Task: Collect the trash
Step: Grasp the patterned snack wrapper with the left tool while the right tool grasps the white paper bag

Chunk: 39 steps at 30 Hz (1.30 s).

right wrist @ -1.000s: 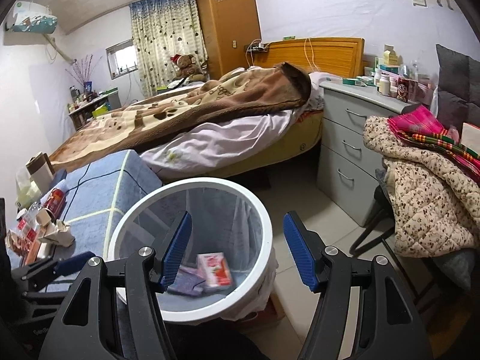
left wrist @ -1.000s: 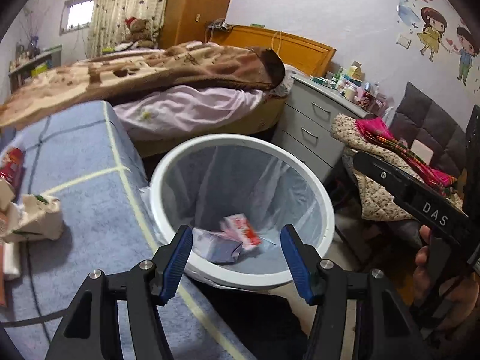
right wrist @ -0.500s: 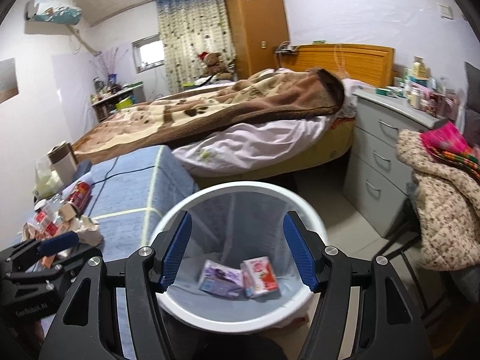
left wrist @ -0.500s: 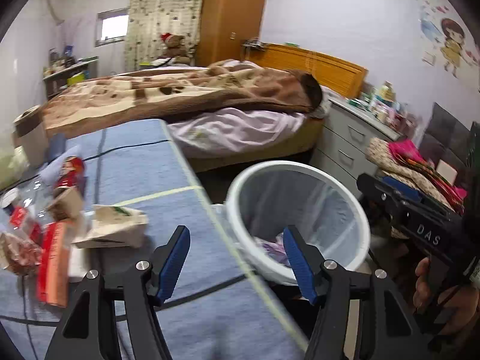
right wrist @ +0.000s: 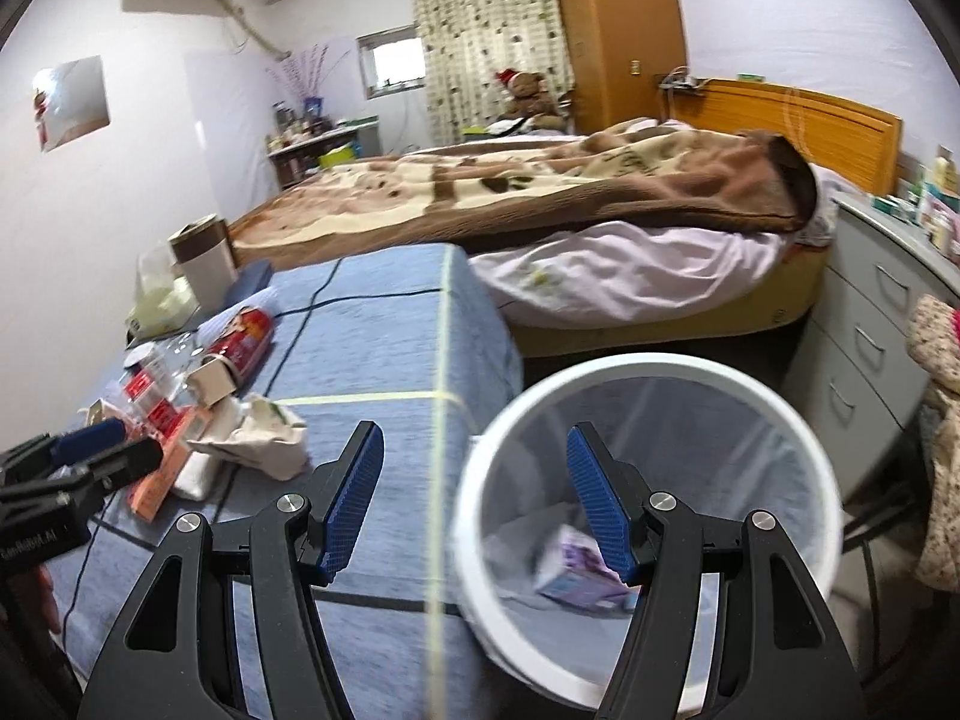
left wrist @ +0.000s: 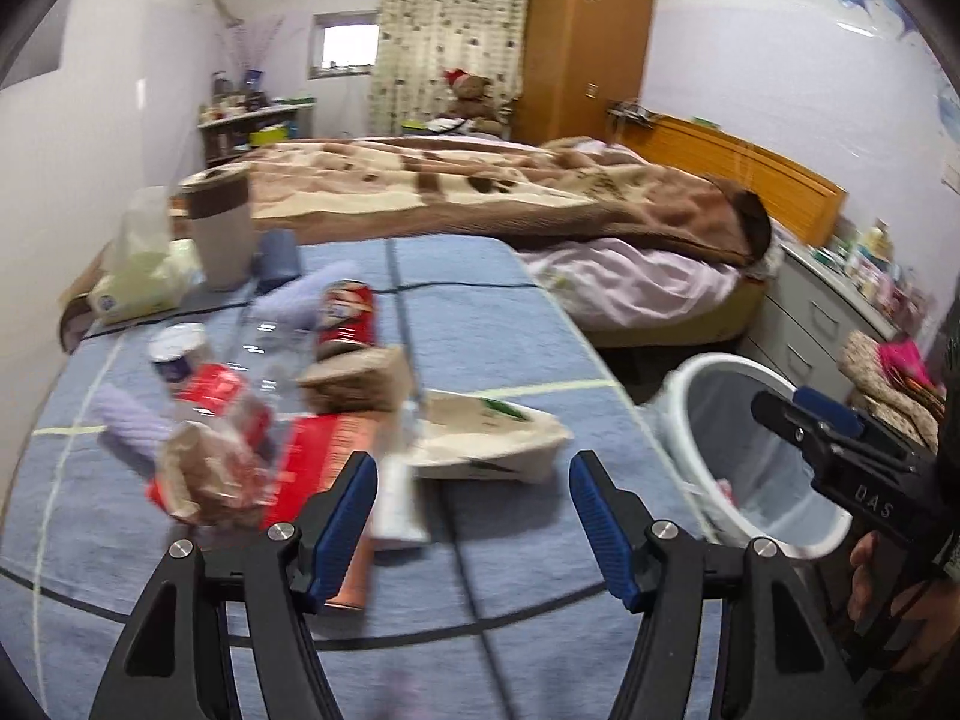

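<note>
Two grippers are in our hands, and both stand with their jaws apart and nothing between the pads. Our left gripper point(left wrist: 474, 516) hangs over the blue-covered desk point(left wrist: 492, 324), its jaws having just been opening, with only bare cloth and a thin dark cable point(left wrist: 462, 564) in the gap. Just beyond its tips lies a crumpled white paper bag point(left wrist: 486, 438). To the left of that bag the trash is heaped close together: a flat red box point(left wrist: 327, 450), a brown cardboard carton point(left wrist: 360, 381), a red snack can point(left wrist: 345, 321) on its side, a clear plastic bottle point(left wrist: 258, 360) and a crinkled wrapper point(left wrist: 204, 480). The view is blurred, so we cannot tell which pieces touch. Farther back on the desk stand a tall cup with a brown band point(left wrist: 219, 228) and a pack of tissues point(left wrist: 144, 282), near the wall.

Our right gripper point(right wrist: 474, 498) points over the desk's edge and the white bin point(right wrist: 648, 372), which stands on the floor right against the desk. Its left finger lies over the cloth, its right finger over the bin's mouth. Inside the bin, on the clear liner, we see a purple-and-white packet point(right wrist: 576, 576). From the left wrist view the right gripper's black body point(left wrist: 864, 480) crosses in front of the bin. A bed with a brown blanket point(right wrist: 540, 186) lies behind the desk, and a grey chest of drawers point(right wrist: 870, 336) stands just right of the bin.
</note>
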Motion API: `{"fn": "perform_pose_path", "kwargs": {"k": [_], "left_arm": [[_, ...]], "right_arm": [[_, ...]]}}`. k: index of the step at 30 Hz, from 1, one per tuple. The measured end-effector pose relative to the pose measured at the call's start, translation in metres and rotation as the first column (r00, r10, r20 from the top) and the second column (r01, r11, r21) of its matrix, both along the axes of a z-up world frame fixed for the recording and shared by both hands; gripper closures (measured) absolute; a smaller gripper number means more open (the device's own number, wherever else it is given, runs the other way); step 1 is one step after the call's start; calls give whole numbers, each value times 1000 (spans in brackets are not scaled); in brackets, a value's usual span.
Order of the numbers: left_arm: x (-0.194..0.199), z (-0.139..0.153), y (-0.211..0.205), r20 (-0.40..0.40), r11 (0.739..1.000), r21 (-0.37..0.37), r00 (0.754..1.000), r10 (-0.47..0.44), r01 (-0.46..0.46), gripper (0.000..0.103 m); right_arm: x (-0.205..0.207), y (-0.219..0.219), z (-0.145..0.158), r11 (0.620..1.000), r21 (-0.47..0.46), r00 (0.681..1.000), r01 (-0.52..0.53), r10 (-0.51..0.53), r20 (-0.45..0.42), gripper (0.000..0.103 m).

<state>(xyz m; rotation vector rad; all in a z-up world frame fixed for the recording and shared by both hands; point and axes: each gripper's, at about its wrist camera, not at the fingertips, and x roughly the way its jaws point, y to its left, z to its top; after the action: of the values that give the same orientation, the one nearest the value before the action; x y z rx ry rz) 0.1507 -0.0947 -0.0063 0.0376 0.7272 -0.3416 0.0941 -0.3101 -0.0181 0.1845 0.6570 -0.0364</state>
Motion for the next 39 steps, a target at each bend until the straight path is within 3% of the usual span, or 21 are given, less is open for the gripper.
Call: {"fn": "perform_pose_path", "kwargs": {"k": [12, 14, 22, 27, 32, 39], "left_arm": [[34, -4, 82, -14, 986, 19, 986, 166, -165, 34], [42, -8, 92, -29, 986, 31, 986, 165, -164, 28], [63, -17, 118, -72, 983, 25, 981, 182, -181, 25], [71, -24, 120, -98, 988, 63, 984, 148, -142, 25], [68, -34, 121, -128, 991, 40, 983, 135, -131, 25], [56, -44, 123, -150, 991, 20, 980, 133, -132, 29]], "right_arm": [[37, 53, -11, 984, -9, 983, -176, 175, -57, 38], [44, 59, -13, 980, -8, 978, -198, 197, -72, 38], [65, 73, -23, 969, -9, 961, -246, 243, -130, 38], [73, 81, -28, 963, 0, 950, -271, 267, -161, 38], [77, 86, -31, 959, 16, 943, -281, 280, -180, 38], [77, 91, -35, 956, 34, 936, -292, 293, -195, 55]]}}
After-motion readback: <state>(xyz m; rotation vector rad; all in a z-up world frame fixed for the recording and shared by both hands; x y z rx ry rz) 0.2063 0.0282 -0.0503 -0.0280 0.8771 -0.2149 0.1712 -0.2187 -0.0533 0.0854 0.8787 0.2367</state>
